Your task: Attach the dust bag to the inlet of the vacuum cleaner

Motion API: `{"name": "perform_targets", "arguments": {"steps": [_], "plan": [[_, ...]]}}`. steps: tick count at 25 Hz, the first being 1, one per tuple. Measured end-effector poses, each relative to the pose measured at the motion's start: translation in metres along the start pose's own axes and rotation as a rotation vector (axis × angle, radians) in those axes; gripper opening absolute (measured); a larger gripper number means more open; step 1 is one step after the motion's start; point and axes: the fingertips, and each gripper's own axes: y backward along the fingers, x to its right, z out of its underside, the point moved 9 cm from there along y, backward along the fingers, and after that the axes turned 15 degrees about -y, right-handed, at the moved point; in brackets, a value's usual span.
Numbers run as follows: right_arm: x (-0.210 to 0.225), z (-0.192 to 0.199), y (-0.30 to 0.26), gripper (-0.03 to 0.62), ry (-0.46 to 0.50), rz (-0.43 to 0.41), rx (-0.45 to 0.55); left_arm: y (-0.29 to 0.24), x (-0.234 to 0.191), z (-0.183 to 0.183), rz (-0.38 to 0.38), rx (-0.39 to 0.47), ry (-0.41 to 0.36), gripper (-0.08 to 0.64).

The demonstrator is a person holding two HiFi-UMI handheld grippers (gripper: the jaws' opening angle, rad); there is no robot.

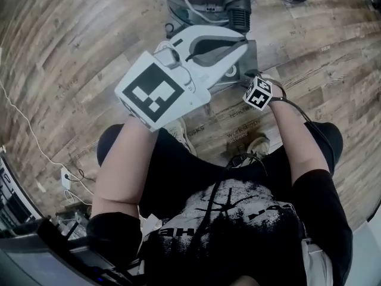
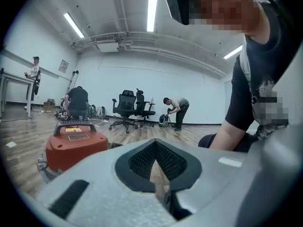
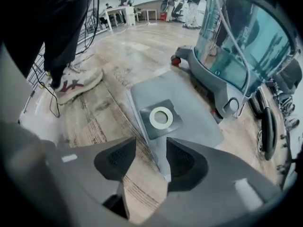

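Note:
The grey dust bag [image 3: 189,112] lies flat on the wooden floor, its dark collar with a white ring [image 3: 161,117] facing up. My right gripper [image 3: 150,144] points steeply down over the bag's near edge, open, with nothing between its jaws. Just behind the bag stands the vacuum cleaner [image 3: 239,46], a teal see-through drum on a grey wheeled base. In the head view only a strip of the bag [image 1: 251,55] shows past my left gripper [image 1: 241,46], which hangs shut and empty above it. My right gripper's marker cube [image 1: 259,93] is to the right.
A red vacuum unit [image 2: 75,145] stands on the floor ahead of the left gripper [image 2: 158,157]. My shoe [image 3: 75,85] rests left of the bag. Black hose coils [image 3: 265,122] lie to the right. Office chairs [image 2: 128,109] and other people are far off.

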Motion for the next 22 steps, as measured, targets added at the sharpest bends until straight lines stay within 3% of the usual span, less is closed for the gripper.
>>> {"name": "perform_targets", "arguments": {"steps": [10, 13, 19, 22], "plan": [[0.014, 0.01, -0.055, 0.202, 0.084, 0.051, -0.149, -0.006, 0.003, 0.003, 0.041, 0.018, 0.015, -0.003], [0.016, 0.008, -0.059, 0.139, 0.072, 0.067, -0.142, -0.007, -0.001, 0.008, 0.049, 0.039, 0.071, -0.003], [0.017, 0.011, -0.061, 0.032, 0.072, 0.111, -0.146, -0.014, -0.007, 0.02, 0.084, 0.009, 0.06, -0.003], [0.017, 0.01, -0.058, 0.009, 0.075, 0.123, -0.138, -0.017, -0.009, 0.02, 0.098, 0.011, 0.068, -0.003]]}}
